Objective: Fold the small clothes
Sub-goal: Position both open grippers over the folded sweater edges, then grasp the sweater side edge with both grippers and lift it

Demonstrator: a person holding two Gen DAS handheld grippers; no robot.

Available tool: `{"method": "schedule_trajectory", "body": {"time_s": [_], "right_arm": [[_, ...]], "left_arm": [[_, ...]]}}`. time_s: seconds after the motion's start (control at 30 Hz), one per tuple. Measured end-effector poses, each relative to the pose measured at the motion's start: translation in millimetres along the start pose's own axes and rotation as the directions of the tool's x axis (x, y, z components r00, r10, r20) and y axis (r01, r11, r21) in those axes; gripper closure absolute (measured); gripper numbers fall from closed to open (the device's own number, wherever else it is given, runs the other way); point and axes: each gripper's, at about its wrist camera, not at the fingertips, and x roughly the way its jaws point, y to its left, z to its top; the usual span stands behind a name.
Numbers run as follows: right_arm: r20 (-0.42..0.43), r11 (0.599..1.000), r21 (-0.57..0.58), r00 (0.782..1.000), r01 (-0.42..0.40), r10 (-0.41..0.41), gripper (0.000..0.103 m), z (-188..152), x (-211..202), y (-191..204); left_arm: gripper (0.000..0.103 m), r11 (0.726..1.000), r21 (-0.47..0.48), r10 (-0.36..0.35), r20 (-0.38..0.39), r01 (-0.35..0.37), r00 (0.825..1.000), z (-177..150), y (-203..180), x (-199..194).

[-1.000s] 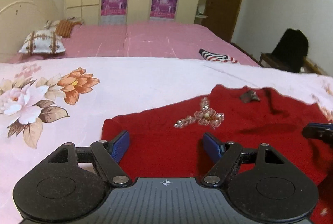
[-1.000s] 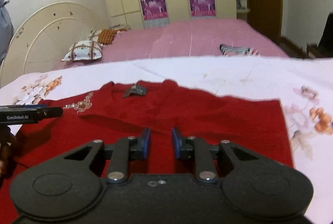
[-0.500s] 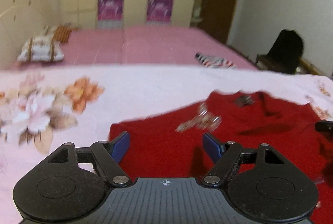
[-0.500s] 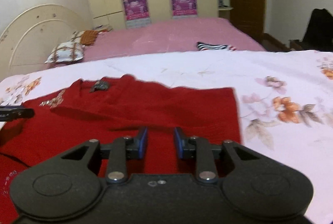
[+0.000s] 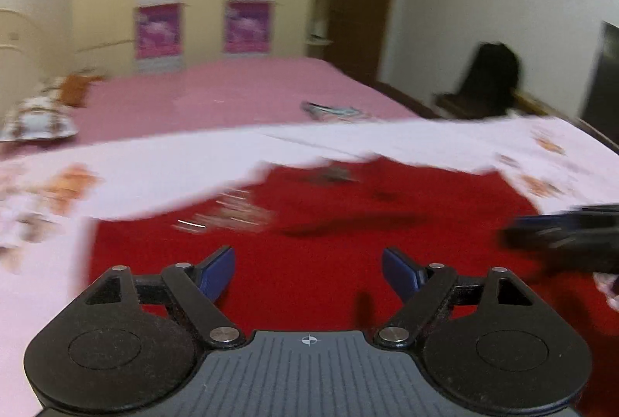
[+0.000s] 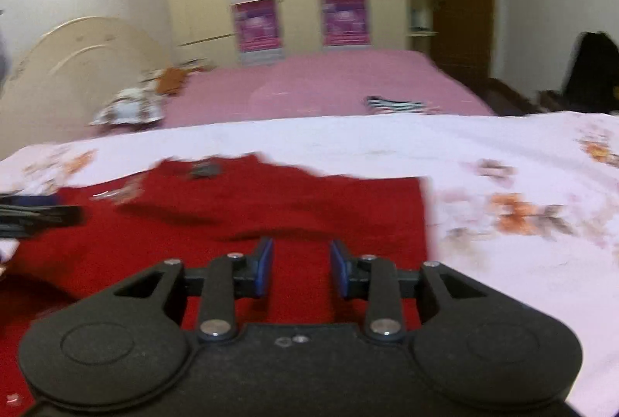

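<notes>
- Both grippers had lifted off the red sweater [image 6: 240, 223] since a moment ago.
- The left gripper [image 5: 308, 271] was opening wide, with nothing between its jaws.
- The right gripper [image 6: 301, 268] was opening too, its narrow gap empty.
- The sweater lay flat on the flowered sheet [image 6: 503, 153], near its front edge, collar toward the pink bed [image 6: 348, 84].

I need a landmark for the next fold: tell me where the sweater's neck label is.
In the right wrist view the neck label lies at the far left edge of the red sweater, at its collar, just right of the beaded flower.
</notes>
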Motion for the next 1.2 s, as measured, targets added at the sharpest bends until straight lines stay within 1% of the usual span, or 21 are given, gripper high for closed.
{"method": "schedule_trajectory", "body": {"time_s": [0.03, 0.07, 0.1, 0.13, 0.2, 0.27, 0.3, 0.37, 0.43, 0.47, 0.53, 0.63, 0.67, 0.73, 0.8, 0.87, 0.97, 1.03, 1.07, 1.1, 1.2], "right_arm": [[-0.010, 0.999, -0.031, 1.000, -0.020, 0.020, 0.072, -3.5, 3.1, 10.1], [-0.032, 0.998, -0.061, 0.999, -0.020, 0.018, 0.073, -9.0, 7.7, 18.7], [-0.048, 0.997, -0.079, 0.999, -0.003, -0.001, 0.073, -13.0, 9.7, 21.5], [-0.046, 0.995, -0.095, 0.999, 0.007, -0.012, 0.073, -16.8, 8.2, 19.7], [-0.024, 0.991, -0.117, 0.997, 0.071, -0.074, 0.073, -23.2, -1.8, 3.4], [-0.013, 0.985, -0.079, 0.988, 0.150, -0.152, 0.073, -27.4, -13.7, -27.6], [-0.025, 0.985, -0.048, 0.986, 0.166, -0.167, 0.071, -29.2, -18.1, -44.5], [-0.055, 0.992, 0.006, 0.990, 0.128, -0.127, 0.069, -31.7, -19.4, -65.9], [-0.056, 0.992, -0.019, 0.991, 0.122, -0.123, 0.068, -32.3, -17.6, -64.9], [-0.058, 0.992, -0.028, 0.990, 0.123, -0.125, 0.067, -31.7, -16.9, -62.5], [-0.059, 0.992, -0.028, 0.991, 0.120, -0.121, 0.067, -32.0, -15.9, -62.1], [-0.057, 0.994, -0.011, 0.993, 0.107, -0.107, 0.069, -28.0, -22.5, -66.5], [-0.033, 0.996, 0.012, 0.995, 0.094, -0.093, 0.069, -25.2, -33.3, -69.2], [0.013, 0.998, 0.025, 0.998, 0.063, -0.064, 0.067, -23.9, -52.7, -69.8], [0.004, 0.998, 0.047, 0.999, 0.042, -0.043, 0.067, -27.1, -71.5, -76.7], [-0.008, 0.993, 0.114, 1.000, -0.013, 0.014, 0.067, -39.9, -94.7, -89.8], [-0.048, 0.974, 0.216, 0.995, -0.070, 0.082, 0.067, -67.4, -124.5, -107.4], [-0.086, 0.959, 0.268, 0.989, -0.094, 0.121, 0.066, -92.2, -143.8, -113.7], [-0.105, 0.950, 0.293, 0.984, -0.108, 0.144, 0.066, -104.6, -152.3, -114.5], [-0.122, 0.942, 0.316, 0.979, -0.116, 0.162, 0.066, -115.1, -158.8, -114.6], [-0.163, 0.911, 0.393, 0.966, -0.123, 0.201, 0.067, -147.0, -182.2, -108.0]], "left_arm": [[0.021, 1.000, 0.006, -0.009, -0.012, 0.009, 1.000, -4.0, -8.7, 2.5], [0.021, 1.000, 0.020, -0.010, -0.030, 0.011, 1.000, -9.4, -17.0, 7.0], [0.021, 1.000, 0.028, 0.014, -0.047, -0.013, 0.999, -14.6, -17.8, 10.0], [0.021, 0.999, 0.018, 0.031, -0.043, -0.030, 0.999, -18.6, -12.3, 8.4], [0.021, 0.998, -0.036, 0.058, -0.032, -0.059, 0.998, -24.0, 13.6, -2.9], [0.021, 0.989, -0.045, 0.140, -0.040, -0.142, 0.989, -29.0, 38.4, -14.2], [0.021, 0.987, -0.057, 0.150, -0.045, -0.153, 0.988, -31.0, 46.7, -17.2], [0.021, 0.984, -0.081, 0.157, -0.056, -0.161, 0.986, -31.0, 53.5, -19.8], [0.020, 0.982, -0.040, 0.181, -0.077, -0.184, 0.981, -27.2, 45.9, -16.0], [0.017, 0.981, -0.027, 0.188, -0.083, -0.190, 0.979, -26.0, 42.6, -13.6], [0.016, 0.980, -0.035, 0.193, -0.083, -0.196, 0.978, -26.4, 39.3, -16.3], [0.016, 0.971, -0.037, 0.232, -0.063, -0.235, 0.971, -29.0, 36.0, -39.2], [0.016, 0.971, -0.054, 0.229, -0.047, -0.231, 0.972, -32.2, 37.8, -53.0], [0.016, 0.965, -0.104, 0.237, -0.052, -0.241, 0.970, -42.0, 47.3, -75.0], [0.017, 0.960, -0.168, 0.214, -0.071, -0.224, 0.974, -60.0, 56.8, -103.3], [0.017, 0.953, -0.231, 0.178, -0.105, -0.198, 0.978, -78.6, 64.8, -125.8], [0.028, 0.929, -0.342, 0.100, -0.127, -0.138, 0.987, -110.6, 73.5, -159.4], [0.030, 0.914, -0.391, 0.058, -0.138, -0.108, 0.989, -132.2, 76.8, -178.5], [0.033, 0.907, -0.411, 0.035, -0.139, -0.090, 0.990, -141.8, 77.3, -186.0], [0.040, 0.901, -0.427, 0.012, -0.140, -0.072, 0.990, -151.2, 77.1, -192.7], [0.048, 0.879, -0.477, -0.064, -0.134, -0.007, 0.989, -177.4, 73.1, -218.3]]}}
